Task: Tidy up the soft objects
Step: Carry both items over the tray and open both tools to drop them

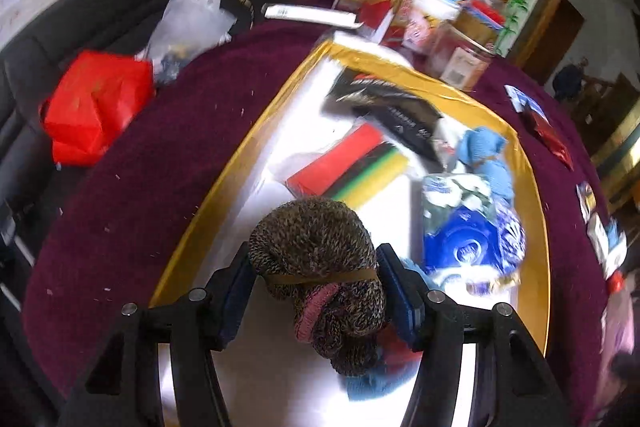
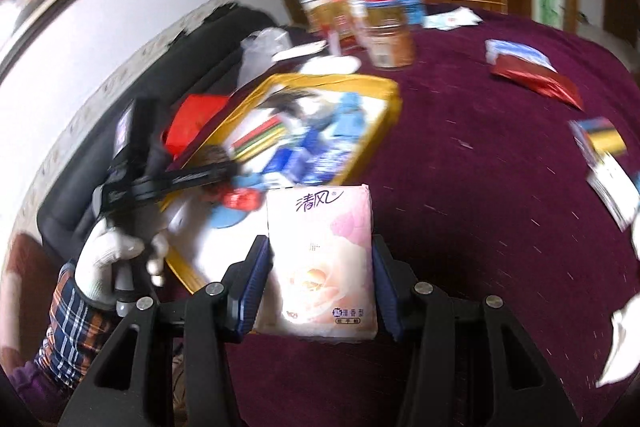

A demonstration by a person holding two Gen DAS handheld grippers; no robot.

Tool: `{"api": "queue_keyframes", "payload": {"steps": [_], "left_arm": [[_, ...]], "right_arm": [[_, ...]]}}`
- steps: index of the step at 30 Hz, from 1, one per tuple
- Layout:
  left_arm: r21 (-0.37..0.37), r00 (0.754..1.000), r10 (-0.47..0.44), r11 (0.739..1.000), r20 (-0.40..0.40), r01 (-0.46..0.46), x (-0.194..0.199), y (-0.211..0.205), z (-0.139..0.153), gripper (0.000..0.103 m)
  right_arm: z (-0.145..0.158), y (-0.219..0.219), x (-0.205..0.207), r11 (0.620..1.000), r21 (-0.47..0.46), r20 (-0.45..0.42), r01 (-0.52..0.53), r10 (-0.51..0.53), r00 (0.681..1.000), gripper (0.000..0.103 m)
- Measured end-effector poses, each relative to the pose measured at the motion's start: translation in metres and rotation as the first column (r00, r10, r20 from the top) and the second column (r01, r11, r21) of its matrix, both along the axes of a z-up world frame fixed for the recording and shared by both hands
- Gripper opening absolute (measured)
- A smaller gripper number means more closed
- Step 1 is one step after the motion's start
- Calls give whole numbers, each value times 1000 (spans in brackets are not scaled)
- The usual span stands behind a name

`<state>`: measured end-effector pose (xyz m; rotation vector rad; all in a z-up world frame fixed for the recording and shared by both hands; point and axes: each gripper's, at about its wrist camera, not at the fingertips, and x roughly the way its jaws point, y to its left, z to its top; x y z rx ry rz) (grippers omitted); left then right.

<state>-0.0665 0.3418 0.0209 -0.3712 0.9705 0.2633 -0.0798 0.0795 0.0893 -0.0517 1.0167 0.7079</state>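
My left gripper [image 1: 316, 291] has 2 black plastic fingers faced with dark blue ribbed pads [image 1: 234, 301], each arm of the frame fixed by round silver screws [image 1: 197, 294]. My right gripper [image 2: 320, 281] is built the same: black angular arms, blue pads, 4 silver screw heads across the front. On my left hand [image 2: 110, 263] I wear a white knit glove, above a plaid sleeve [image 2: 74, 331] in navy, orange and white.

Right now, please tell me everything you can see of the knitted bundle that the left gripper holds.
The knitted bundle is a rolled piece of speckled brown and dark yarn with a pink ribbed edge showing low on its front. A thin tan band circles its middle. It looks soft. The left gripper clamps it with blue pads on both sides, above the gold-rimmed tray.
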Motion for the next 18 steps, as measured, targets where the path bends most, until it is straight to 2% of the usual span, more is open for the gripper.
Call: {"api": "queue_keyframes", "payload": {"steps": [4, 9, 14, 18], "left_arm": [[-62, 998, 2, 998, 64, 2, -16, -2, 6, 66], [-80, 986, 45, 996, 164, -32, -44, 4, 27, 68], [-138, 962, 100, 988, 255, -66, -75, 16, 41, 70], [-168, 954, 106, 984, 282, -60, -90, 16, 43, 71]], "right_arm": [[-11, 43, -1, 995, -55, -19, -82, 81, 997, 49], [-37, 99, 5, 967, -169, -83, -191, 179, 980, 49], [-64, 125, 28, 945, -279, -106, -172, 148, 983, 49], [-72, 134, 46, 948, -290, -91, -134, 113, 989, 49]]}}
